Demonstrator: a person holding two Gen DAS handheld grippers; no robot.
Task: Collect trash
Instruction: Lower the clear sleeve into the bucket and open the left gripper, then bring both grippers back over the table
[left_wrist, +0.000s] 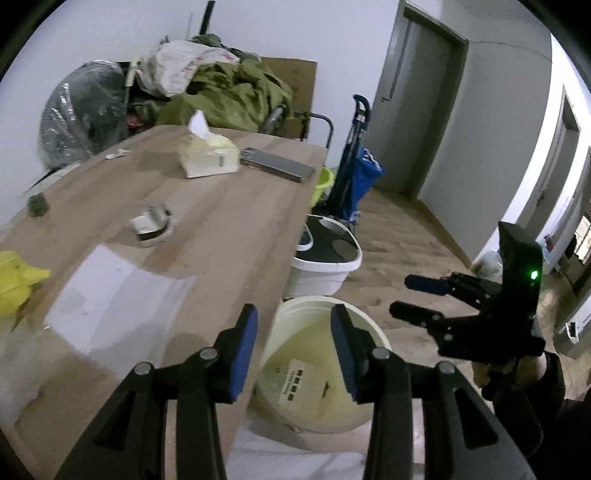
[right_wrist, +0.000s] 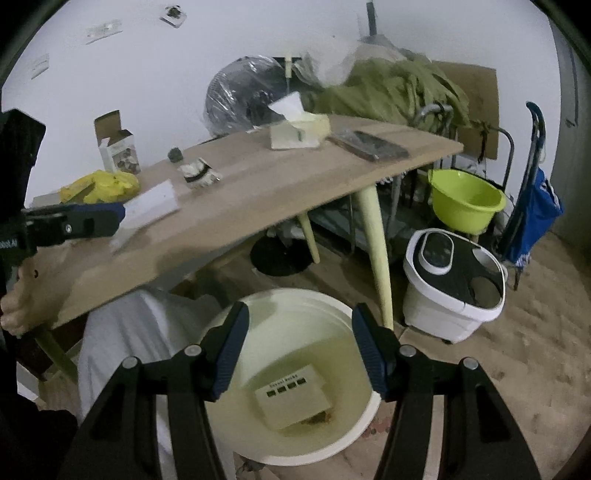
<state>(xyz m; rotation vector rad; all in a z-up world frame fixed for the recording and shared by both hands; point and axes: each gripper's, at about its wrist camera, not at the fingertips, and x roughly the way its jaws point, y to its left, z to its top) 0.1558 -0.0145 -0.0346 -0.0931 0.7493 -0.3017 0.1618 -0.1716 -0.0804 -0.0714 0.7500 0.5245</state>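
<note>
Both my left tongs (left_wrist: 293, 347) and my right tongs (right_wrist: 299, 354) are spread and empty above the round cream plastic bucket (right_wrist: 236, 421) holding a flat paper box (right_wrist: 291, 400), so next I should reach carefully for the crumpled yellow wrapper (right_wrist: 101, 186) on the wooden table (right_wrist: 258, 199).

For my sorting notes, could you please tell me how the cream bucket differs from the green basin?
The cream bucket is pale, deep and holds a flat box; the green basin is bright lime, shallower, and shows nothing inside. The bucket stands near the table's front edge, the basin further back. Both are round, open-topped and upright.
</note>
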